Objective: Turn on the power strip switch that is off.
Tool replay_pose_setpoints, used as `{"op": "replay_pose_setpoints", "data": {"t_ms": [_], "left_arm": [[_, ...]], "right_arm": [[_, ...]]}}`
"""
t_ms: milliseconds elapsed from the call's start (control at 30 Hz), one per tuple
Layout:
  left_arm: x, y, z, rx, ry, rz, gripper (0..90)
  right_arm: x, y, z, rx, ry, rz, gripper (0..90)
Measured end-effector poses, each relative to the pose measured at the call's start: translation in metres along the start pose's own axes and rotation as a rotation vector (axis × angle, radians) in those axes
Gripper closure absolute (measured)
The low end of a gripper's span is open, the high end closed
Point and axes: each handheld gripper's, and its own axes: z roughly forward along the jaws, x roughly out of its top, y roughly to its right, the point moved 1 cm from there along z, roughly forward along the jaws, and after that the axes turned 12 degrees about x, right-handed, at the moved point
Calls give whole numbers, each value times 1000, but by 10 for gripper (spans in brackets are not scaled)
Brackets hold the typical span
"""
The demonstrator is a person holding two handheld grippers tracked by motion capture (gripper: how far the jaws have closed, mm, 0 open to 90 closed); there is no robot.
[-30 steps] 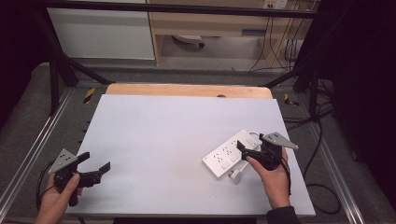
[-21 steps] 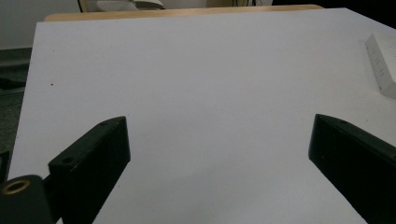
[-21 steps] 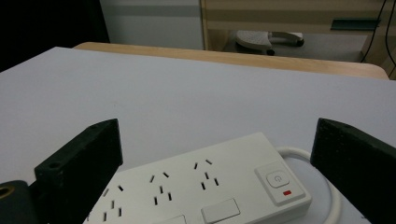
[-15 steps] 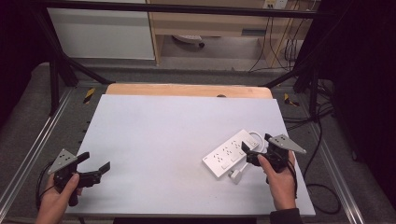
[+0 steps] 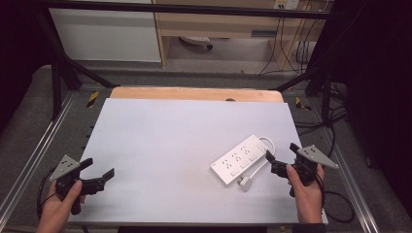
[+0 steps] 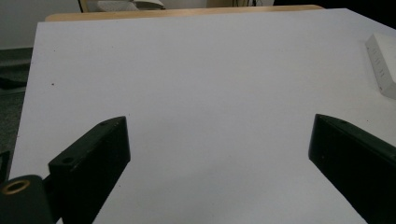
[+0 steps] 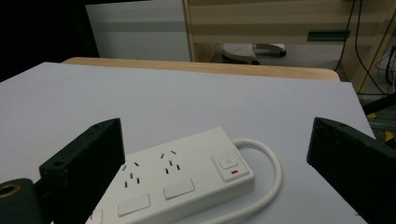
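A white power strip (image 5: 242, 159) is laid flat on the right part of the white table (image 5: 170, 141), set at an angle, with its white cable (image 5: 262, 158) looped beside it and what seems to be its plug (image 5: 245, 183) resting at the near end. The right gripper (image 5: 282, 155) is held just beside the strip, jaws spread wide and empty. The left gripper (image 5: 99, 172) is held well apart at the near left corner, jaws likewise spread.
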Motion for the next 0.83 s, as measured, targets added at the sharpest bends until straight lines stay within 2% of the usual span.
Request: {"op": "replay_pose_setpoints", "data": {"t_ms": [233, 500, 833], "left_arm": [[0, 0, 0, 2, 0, 2, 56], [0, -1, -1, 2, 3, 6, 56], [1, 0, 0, -3, 1, 10, 56]], "right_arm": [[-10, 13, -12, -22, -1, 18, 46], [-27, 24, -12, -27, -47, 33, 50], [-54, 37, 1, -47, -191, 41, 53]]}}
